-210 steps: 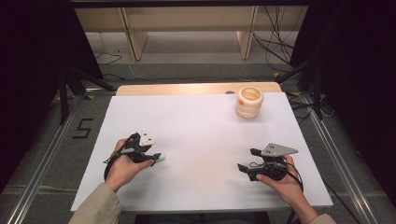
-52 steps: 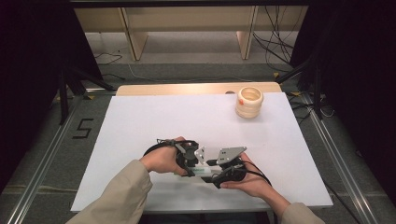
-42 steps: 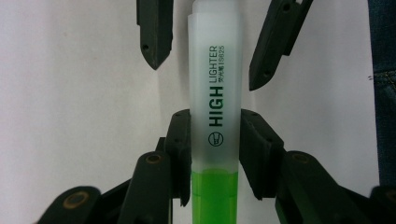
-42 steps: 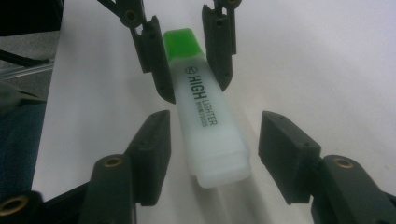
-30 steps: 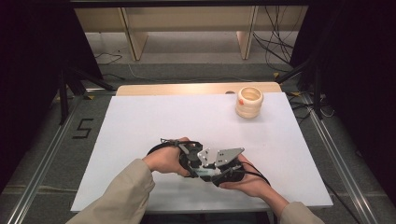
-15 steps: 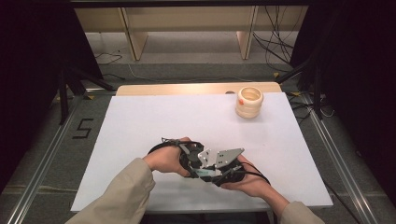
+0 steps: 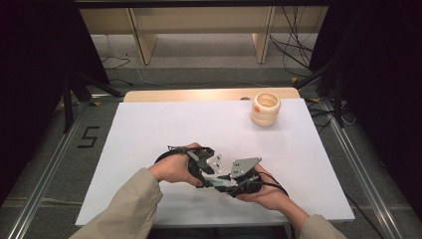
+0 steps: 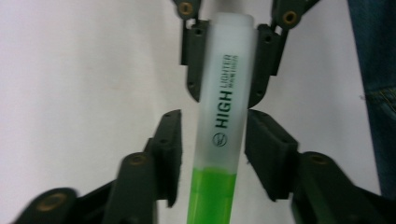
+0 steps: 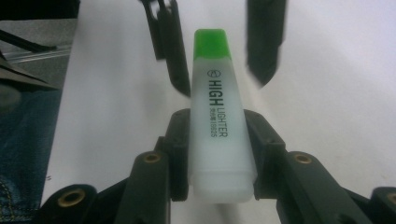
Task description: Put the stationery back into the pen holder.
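Basically a highlighter (image 9: pixel 219 121), white barrel printed HIGH LIGHTER with a green cap end, is passing between the two tools, low over the near middle of the white table (image 7: pixel 164 129). Right gripper (image 9: pixel 219 154) has its pads clamped tight on the white butt end, firm hold, green end pointing away toward the other tool. Left gripper (image 8: pixel 212 149) sits around the barrel near the green end; its jaws have just been opening, and there are visible gaps between the pads and the barrel, so it is letting go, not gripping. To do this handover well: keep the right hand (image 7: pixel 268 191) steady and squeezed, let the left finish spreading, then back the left hand (image 7: pixel 174 169) straight out along the pen axis so a pad doesn't snag the barrel or twist it. In the high view the pen itself is mostly buried under the grey plates and both hands, just a pale sliver. A ribbed cream cup (image 7: pixel 265 108) stands far right, well apart. Blue denim at the gripper views' edges, cut off.
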